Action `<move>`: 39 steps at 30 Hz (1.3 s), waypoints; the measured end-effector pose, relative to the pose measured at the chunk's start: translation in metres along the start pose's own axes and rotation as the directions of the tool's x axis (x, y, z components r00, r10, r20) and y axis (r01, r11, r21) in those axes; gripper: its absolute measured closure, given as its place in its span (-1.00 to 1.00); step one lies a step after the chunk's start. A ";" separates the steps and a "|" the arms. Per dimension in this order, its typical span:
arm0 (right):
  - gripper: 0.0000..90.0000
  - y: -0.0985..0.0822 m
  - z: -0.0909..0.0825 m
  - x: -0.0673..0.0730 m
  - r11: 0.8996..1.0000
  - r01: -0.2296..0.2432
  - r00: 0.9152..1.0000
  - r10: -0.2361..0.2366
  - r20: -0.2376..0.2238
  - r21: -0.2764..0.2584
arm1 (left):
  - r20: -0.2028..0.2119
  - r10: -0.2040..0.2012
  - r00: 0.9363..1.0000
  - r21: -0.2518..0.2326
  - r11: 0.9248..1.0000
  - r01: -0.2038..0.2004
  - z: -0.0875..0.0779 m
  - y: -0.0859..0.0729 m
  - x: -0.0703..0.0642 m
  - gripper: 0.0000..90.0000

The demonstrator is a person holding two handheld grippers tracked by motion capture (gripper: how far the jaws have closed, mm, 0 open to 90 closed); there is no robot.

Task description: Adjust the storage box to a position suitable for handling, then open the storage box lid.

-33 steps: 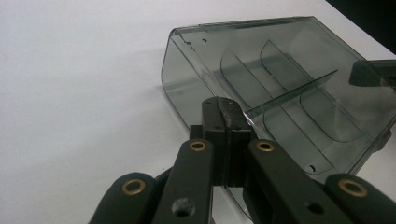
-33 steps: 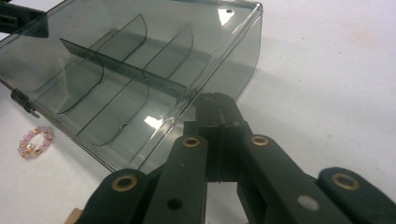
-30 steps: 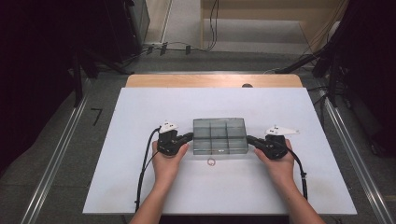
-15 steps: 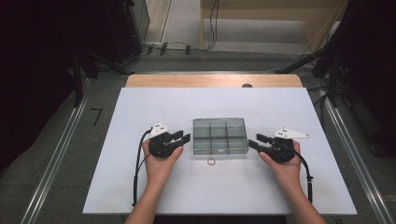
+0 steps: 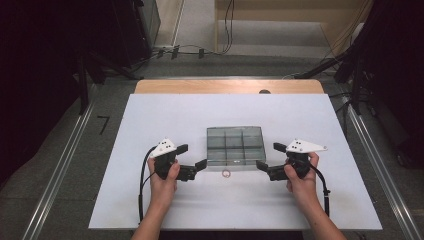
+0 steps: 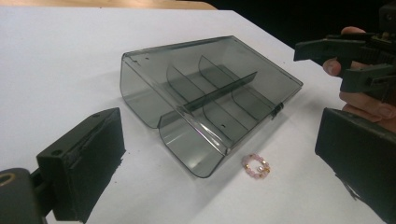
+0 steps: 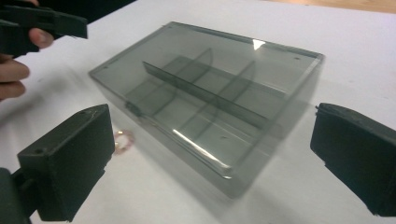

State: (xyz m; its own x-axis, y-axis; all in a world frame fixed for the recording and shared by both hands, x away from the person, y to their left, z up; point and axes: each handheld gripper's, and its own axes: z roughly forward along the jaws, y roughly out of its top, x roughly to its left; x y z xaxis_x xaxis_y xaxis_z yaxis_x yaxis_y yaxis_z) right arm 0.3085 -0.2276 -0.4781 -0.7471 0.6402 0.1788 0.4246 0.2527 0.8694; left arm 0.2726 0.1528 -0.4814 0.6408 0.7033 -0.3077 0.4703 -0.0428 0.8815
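Note:
A smoky clear plastic box (image 5: 235, 145) with inner dividers lies closed at the middle of the white table (image 5: 150, 115). A small pink bead ring (image 5: 226, 173) rests just in front of it. My left gripper (image 5: 191, 156) hovers a little off the box's left end and my right gripper (image 5: 270, 156) off its right end. Both have just been opening and stand wide, with nothing between their jaws. In the left gripper view the box (image 6: 205, 98) and ring (image 6: 257, 166) lie beyond the black pads (image 6: 84, 158). The right gripper view has the box (image 7: 210, 102) ahead of its pads (image 7: 70, 154).
A wooden strip (image 5: 225, 86) borders the table's far edge. Metal rails (image 5: 65, 150) run along the floor on both sides, and cables (image 5: 185, 50) lie behind the table. White surface stretches left and right of the hands.
Both grippers, which were at the box's two ends, have opened and drawn outward and slightly up, away from the box. The box has stayed in place.

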 end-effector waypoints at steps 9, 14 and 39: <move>-1.00 0.005 0.007 0.023 0.999 0.048 0.998 -0.048 -0.036 -0.005 | 0.023 0.048 0.999 0.014 0.999 -0.049 -0.002 -0.007 -0.007 -1.00; -1.00 0.006 0.014 0.032 0.997 0.077 0.995 -0.076 -0.058 0.010 | 0.021 0.058 0.998 0.014 0.998 -0.058 -0.006 -0.010 -0.010 -1.00; 0.26 0.007 0.029 0.057 0.987 0.145 0.978 -0.131 -0.165 0.075 | 0.031 0.062 0.998 0.022 0.998 -0.063 -0.007 -0.015 -0.011 -1.00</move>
State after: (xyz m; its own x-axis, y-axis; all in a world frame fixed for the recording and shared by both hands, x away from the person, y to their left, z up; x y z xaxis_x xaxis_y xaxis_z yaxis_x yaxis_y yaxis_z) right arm 0.2832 -0.1687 -0.4752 -0.8701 0.4734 0.1371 0.3495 0.3964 0.8490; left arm 0.2540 0.1506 -0.4883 0.6873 0.6771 -0.2630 0.4420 -0.1026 0.8911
